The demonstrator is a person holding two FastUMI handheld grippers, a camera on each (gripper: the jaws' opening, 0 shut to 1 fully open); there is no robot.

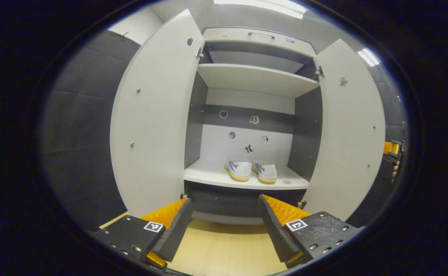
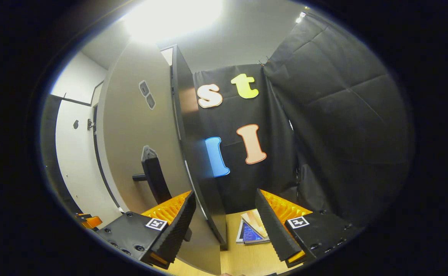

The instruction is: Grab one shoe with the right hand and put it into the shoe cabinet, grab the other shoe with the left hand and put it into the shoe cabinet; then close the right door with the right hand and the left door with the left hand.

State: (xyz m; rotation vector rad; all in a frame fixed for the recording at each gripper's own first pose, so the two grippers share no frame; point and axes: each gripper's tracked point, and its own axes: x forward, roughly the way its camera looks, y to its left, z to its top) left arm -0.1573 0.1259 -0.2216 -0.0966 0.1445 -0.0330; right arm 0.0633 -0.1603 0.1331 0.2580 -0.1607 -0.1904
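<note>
Two white shoes, the left one [image 1: 239,170] and the right one [image 1: 266,172], stand side by side on the lower shelf [image 1: 212,177] of the shoe cabinet. Both doors hang wide: the left door [image 1: 151,126] and the right door [image 1: 352,130]. My left gripper [image 1: 224,214] is open and empty, low in front of the cabinet and well back from it. In the right gripper view the right door [image 2: 132,130] is seen almost edge-on, with its black handle [image 2: 153,176]. My right gripper [image 2: 224,209] is open, with the door's dark edge [image 2: 205,191] running between its fingers.
An upper shelf [image 1: 254,76] and a drawer front [image 1: 254,38] sit above the shoes. The floor [image 1: 224,249] is pale wood. A few booklets [image 2: 252,230] lie on the floor by the black cloth wall [image 2: 323,134]. The other gripper and a hand [image 1: 394,153] show past the right door.
</note>
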